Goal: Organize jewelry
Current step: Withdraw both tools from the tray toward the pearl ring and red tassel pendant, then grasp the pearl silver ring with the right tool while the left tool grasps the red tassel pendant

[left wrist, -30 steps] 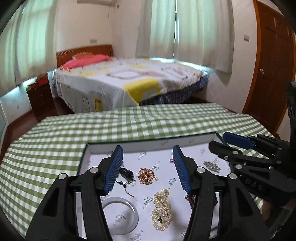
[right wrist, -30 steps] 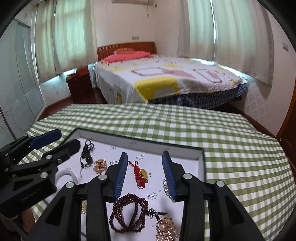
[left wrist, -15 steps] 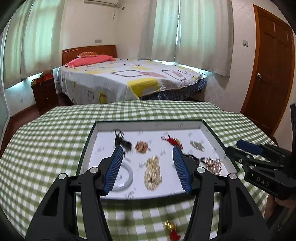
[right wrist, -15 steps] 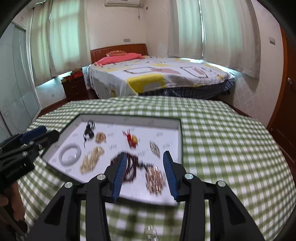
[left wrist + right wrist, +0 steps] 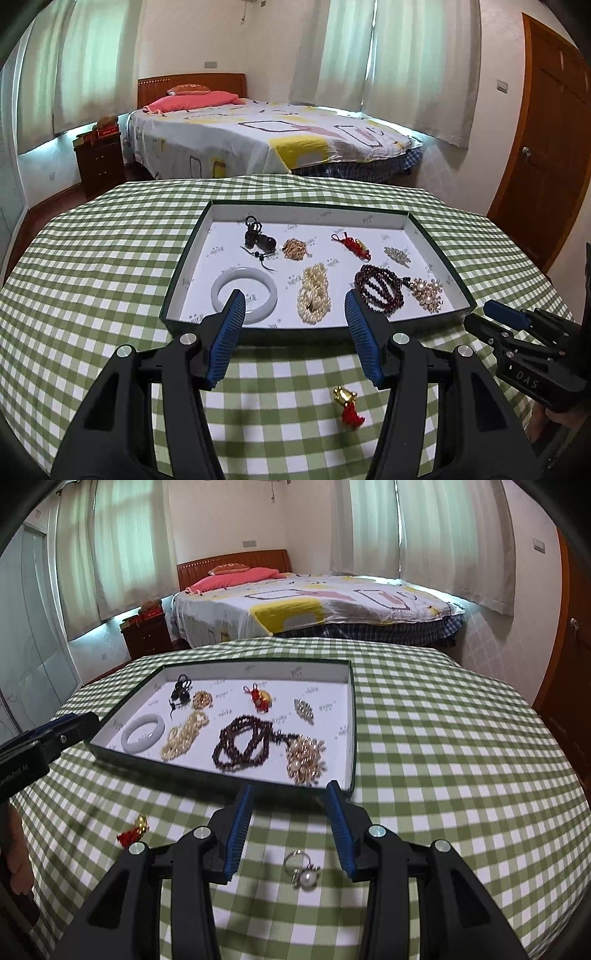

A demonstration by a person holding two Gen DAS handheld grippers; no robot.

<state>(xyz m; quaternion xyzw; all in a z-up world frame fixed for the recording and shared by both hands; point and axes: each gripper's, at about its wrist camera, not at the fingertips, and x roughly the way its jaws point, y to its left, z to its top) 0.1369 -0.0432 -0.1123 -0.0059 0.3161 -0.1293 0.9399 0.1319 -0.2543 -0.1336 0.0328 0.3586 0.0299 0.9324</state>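
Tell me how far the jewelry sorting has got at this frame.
Mostly done: the tray already holds the white bangle, pearl strand, dark bead bracelet and several smaller pieces. Nothing is in hand; the left gripper and right gripper are both open. Left on the tablecloth: a gold charm with red tassel and a pearl ring.

One tray [image 5: 184, 288] on a checked tablecloth [image 5: 92, 277], eight pieces in it: one white bangle [image 5: 243, 293], one pearl strand [image 5: 314, 293], one dark bead string [image 5: 378, 290], one black cord charm [image 5: 258, 240], one gold chain pile [image 5: 294, 248], one red-gold charm [image 5: 352, 245], two rhinestone pieces. Outside the tray: one red-tasselled gold charm [image 5: 349, 404], one pearl ring [image 5: 303, 869]. Two grippers.
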